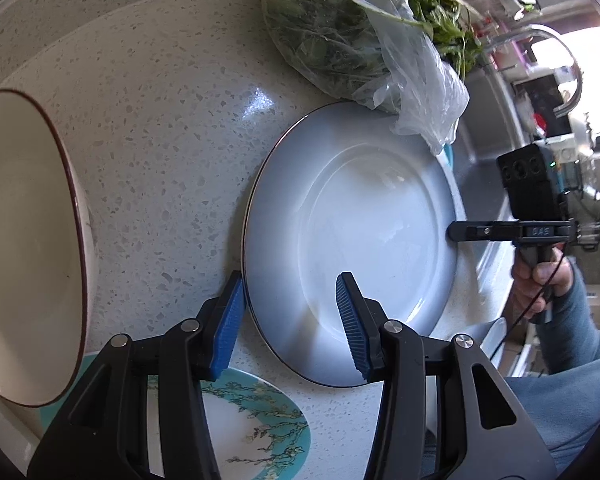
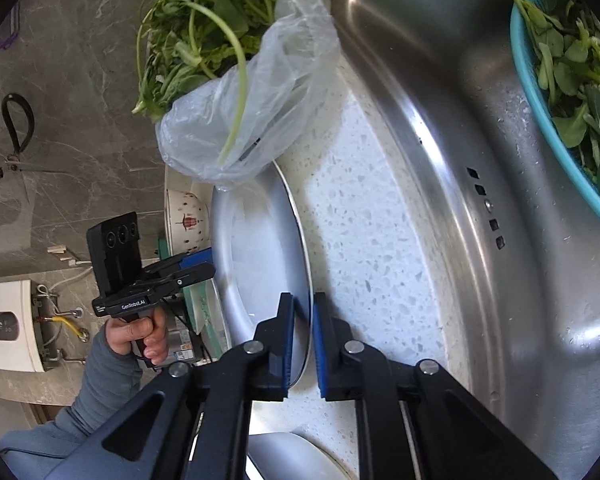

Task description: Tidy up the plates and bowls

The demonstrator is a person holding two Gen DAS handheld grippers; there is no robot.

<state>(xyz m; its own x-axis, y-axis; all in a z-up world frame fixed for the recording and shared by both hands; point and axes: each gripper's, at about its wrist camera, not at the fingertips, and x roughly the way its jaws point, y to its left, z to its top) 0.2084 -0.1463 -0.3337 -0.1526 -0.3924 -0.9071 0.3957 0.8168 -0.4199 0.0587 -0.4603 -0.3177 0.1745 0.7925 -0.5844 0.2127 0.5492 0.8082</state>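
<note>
A: Item one, the pale blue plate [image 1: 352, 240]?

B: Flat on the speckled countertop [image 1: 160, 120], dark line round its rim. Its far edge lies under the loose end of a clear plastic bag of leafy greens [image 1: 340, 28]. The steel sink [image 2: 480, 120] is just beside it, past a strip of counter.

A: Left gripper [image 1: 290, 320]?

B: Jaws apart, straddling the plate's near rim: one blue pad [image 1: 230, 320] outside the edge over the counter, the other above the plate's face. Neither pad visibly presses on it.

A: Right gripper [image 2: 302, 344]?

B: Jaws drawn together on the plate's opposite rim, by the sink. The right wrist view shows the white edge pinched between the two blue pads; the left wrist view shows its black tip [image 1: 460, 231] meeting the rim.

A: Other crockery?

B: A cream bowl [image 1: 24, 240] with a brown rim, at the left of the left wrist view, apart from the blue plate. A teal plate with a blossom pattern [image 1: 260, 424] lies below the left gripper, partly hidden by it. From the right wrist view, a white patterned bowl [image 2: 186, 216] stands beyond the blue plate.

A: Sundries?

B: A teal colander of green leaves [image 2: 572, 88] in the sink; scissors [image 2: 16, 136] hanging on the grey wall; a hand [image 2: 140, 334] in a grey-blue sleeve holding the left gripper's handle
</note>
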